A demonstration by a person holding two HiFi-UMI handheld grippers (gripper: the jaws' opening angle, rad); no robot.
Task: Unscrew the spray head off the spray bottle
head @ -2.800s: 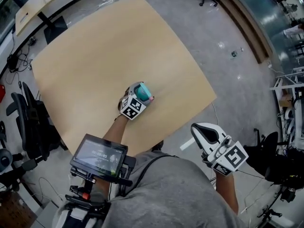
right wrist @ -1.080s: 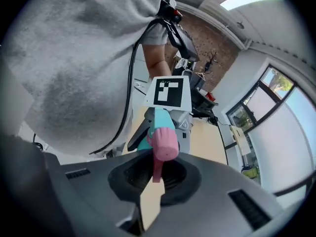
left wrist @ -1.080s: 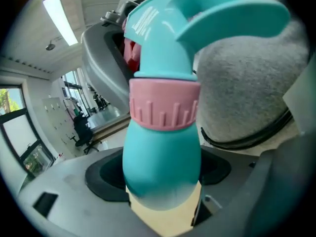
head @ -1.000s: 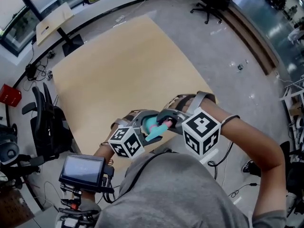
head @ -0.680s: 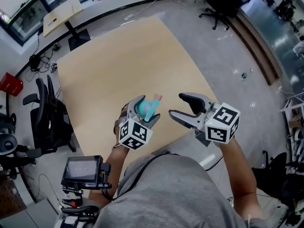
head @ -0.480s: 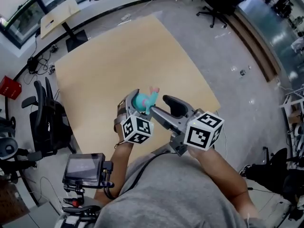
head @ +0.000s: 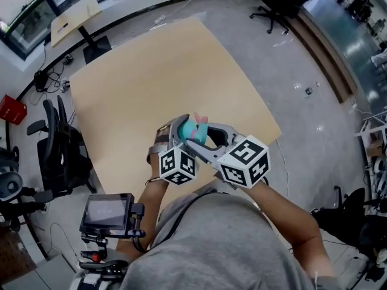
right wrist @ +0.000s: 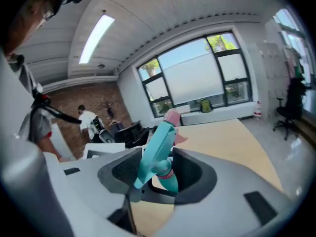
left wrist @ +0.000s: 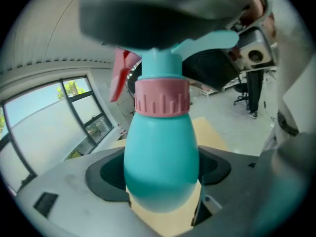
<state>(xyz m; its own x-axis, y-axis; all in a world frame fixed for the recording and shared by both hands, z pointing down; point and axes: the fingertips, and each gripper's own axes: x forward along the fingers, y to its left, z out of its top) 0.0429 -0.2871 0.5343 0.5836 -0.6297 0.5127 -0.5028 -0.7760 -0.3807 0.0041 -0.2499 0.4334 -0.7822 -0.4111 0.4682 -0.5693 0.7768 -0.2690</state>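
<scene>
Since half a second ago the right claw (head: pixel 204 139) has swung in from beside the spray bottle (head: pixel 190 128) to straddle its top, and its jaws have just been closing from wide. In the head view the left claw (head: pixel 180 133) holds the bottle above the near edge of the pale wooden bench (head: pixel 151 71).

Left gripper view: the dark pads (left wrist: pixel 106 176) are clamped on the bottle's smooth, egg-shaped teal plastic belly. Above it sit a ribbed pink collar (left wrist: pixel 162 98) and a pink trigger (left wrist: pixel 120 75).

Right gripper view: the slim teal spray head (right wrist: pixel 157 149), tipped by a pink nozzle (right wrist: pixel 171 116), stands between the pads. It seems not yet pinched, though the left pad sits too close to be sure.

The step in hand looks like re-gripping the head for another turn. The next move calls for a firm pinch low by the collar, then a twist against the left hold.
</scene>
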